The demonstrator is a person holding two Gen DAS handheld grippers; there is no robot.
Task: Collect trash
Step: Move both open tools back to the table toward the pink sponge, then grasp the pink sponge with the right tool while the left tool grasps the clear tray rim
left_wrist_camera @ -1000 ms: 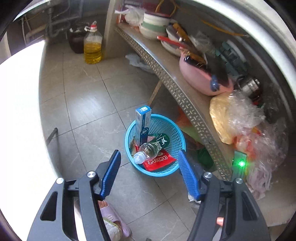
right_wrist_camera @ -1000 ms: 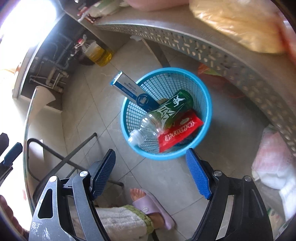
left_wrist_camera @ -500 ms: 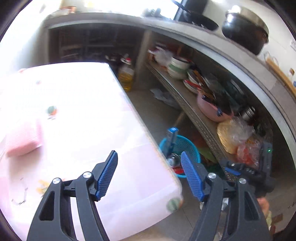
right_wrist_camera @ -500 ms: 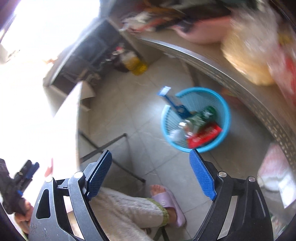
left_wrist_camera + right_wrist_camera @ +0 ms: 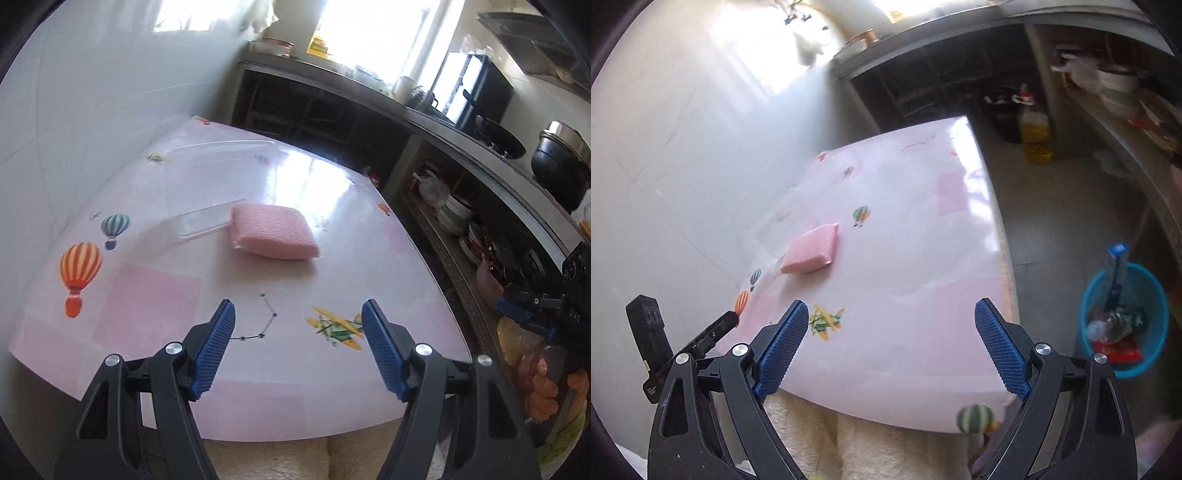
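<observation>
A pink tissue pack (image 5: 275,236) lies on the pink patterned table (image 5: 155,295), with a clear plastic strip (image 5: 201,223) beside it on its left. The pack also shows in the right wrist view (image 5: 811,250). My left gripper (image 5: 297,347) is open and empty over the table's near edge, short of the pack. My right gripper (image 5: 890,347) is open and empty above the table's near edge. A blue basket (image 5: 1158,314) on the floor to the right holds a bottle (image 5: 1113,323), a blue box (image 5: 1117,273) and a red wrapper (image 5: 1119,349).
A white wall runs along the table's left side. A metal shelf (image 5: 454,266) with bowls and bags stands to the right. An oil bottle (image 5: 1036,138) stands on the tiled floor beyond the table. A black pot (image 5: 561,162) sits on the counter.
Both grippers have swung up and left, away from the blue basket on the floor, and now face the pink table. Both stay open and empty.
</observation>
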